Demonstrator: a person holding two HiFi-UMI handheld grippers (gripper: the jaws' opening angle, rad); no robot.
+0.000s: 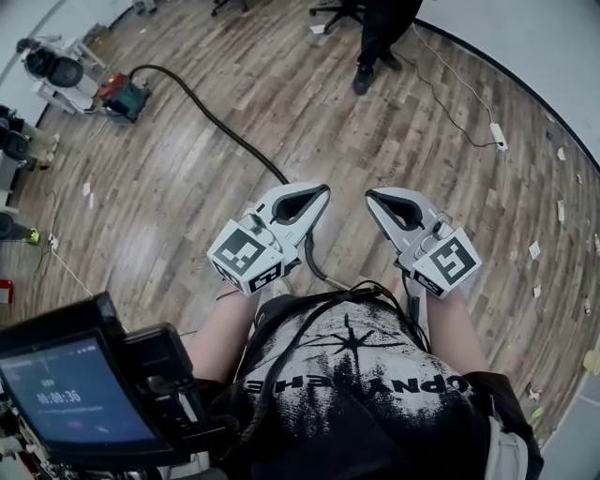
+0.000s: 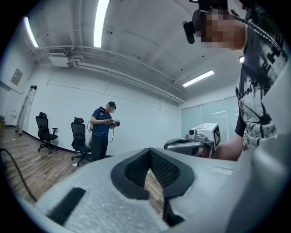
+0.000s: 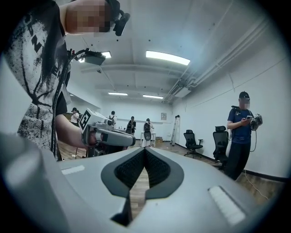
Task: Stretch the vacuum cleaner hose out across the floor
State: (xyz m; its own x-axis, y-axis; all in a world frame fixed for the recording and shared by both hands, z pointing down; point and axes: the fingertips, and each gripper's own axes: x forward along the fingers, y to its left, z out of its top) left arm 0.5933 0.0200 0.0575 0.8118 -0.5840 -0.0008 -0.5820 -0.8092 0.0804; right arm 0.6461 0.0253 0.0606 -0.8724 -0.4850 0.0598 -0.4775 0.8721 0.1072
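The black vacuum hose (image 1: pixel 220 127) lies on the wooden floor, running from the green-and-red vacuum cleaner (image 1: pixel 122 97) at the upper left down under my left gripper (image 1: pixel 323 190) toward my feet. A short loop of the hose (image 2: pixel 18 177) shows at the left edge of the left gripper view. Both grippers are held level in front of my chest, above the floor and apart from the hose. My left gripper (image 2: pixel 149 150) is shut with nothing between its pads. My right gripper (image 1: pixel 370 195) (image 3: pixel 144 149) is shut and empty too.
A person in dark clothes (image 1: pixel 380 37) stands at the far side near office chairs (image 1: pixel 337 9). A white power strip (image 1: pixel 497 139) with its cable lies at the right. Stands with gear (image 1: pixel 56 66) line the left wall. Paper scraps dot the floor.
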